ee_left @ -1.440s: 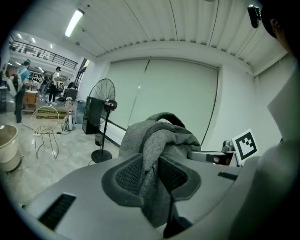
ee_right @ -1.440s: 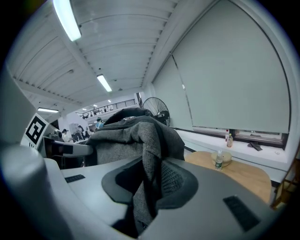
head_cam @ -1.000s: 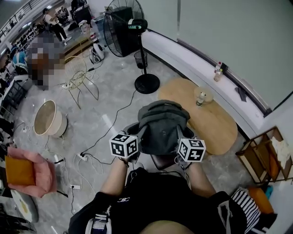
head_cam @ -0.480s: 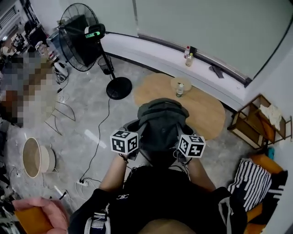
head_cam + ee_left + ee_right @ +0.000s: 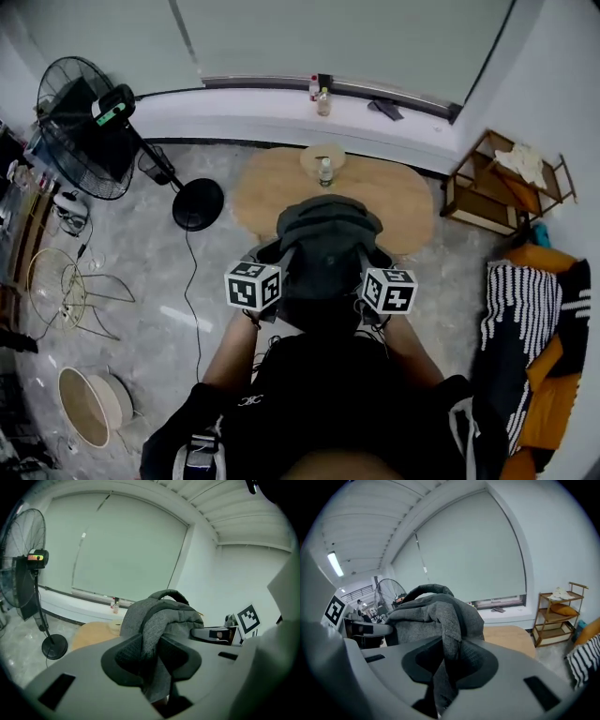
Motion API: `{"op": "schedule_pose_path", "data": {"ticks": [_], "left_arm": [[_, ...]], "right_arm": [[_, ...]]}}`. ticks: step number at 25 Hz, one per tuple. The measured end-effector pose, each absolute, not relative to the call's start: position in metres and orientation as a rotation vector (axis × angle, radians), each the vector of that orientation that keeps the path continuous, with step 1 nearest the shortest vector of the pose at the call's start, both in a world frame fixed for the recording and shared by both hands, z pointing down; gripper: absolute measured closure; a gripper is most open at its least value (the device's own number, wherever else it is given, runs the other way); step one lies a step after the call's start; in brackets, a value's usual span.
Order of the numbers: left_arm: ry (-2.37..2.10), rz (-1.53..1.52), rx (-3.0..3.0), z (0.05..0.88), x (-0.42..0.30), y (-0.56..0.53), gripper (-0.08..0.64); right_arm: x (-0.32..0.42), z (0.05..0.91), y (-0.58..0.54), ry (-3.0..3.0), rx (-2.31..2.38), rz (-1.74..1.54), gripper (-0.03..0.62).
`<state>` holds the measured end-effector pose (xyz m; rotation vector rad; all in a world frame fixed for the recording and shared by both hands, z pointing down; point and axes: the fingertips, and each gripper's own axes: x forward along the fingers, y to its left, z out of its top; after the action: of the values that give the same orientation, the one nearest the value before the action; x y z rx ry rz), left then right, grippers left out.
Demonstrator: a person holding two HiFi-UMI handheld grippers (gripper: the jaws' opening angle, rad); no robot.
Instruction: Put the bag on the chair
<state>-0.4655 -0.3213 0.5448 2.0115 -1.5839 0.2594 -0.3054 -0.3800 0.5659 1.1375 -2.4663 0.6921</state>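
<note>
To the left of the oval light-wood table point(image 5: 403, 202) stands a black pedestal fan point(image 5: 80, 122), well clear of the work. On the table's near side, the left gripper point(image 5: 152, 656) has its dark pads pinched onto a thick fold of the soft grey fabric backpack point(image 5: 164, 616), the jaws only partway in because cloth fills the gap. The backpack hangs between both tools in front of the person, with its looped top handle uppermost. It looks limp and bulky, likely with some weight, so it should sag and swing rather than hold its shape. It is not fragile, but the cloth could creep through the pads. Bunched side folds or the handle are the sound places to grip. The right gripper point(image 5: 450, 660) is likewise clamped on a gathered fold of its other flank. To the right of the table sits an orange seat point(image 5: 548, 403) with a striped cushion, possibly the intended chair.
</note>
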Motion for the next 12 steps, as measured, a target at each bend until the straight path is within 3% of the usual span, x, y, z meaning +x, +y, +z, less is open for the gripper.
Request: {"op": "schedule_pose_path", "data": {"ticks": [12], "left_arm": [[-1.286,0.454,2.143,0.607,-0.459,-0.369,0.445]], "right_arm": [[-0.288,0.627,-0.38,-2.248,1.397,0.823,0.497]]}}
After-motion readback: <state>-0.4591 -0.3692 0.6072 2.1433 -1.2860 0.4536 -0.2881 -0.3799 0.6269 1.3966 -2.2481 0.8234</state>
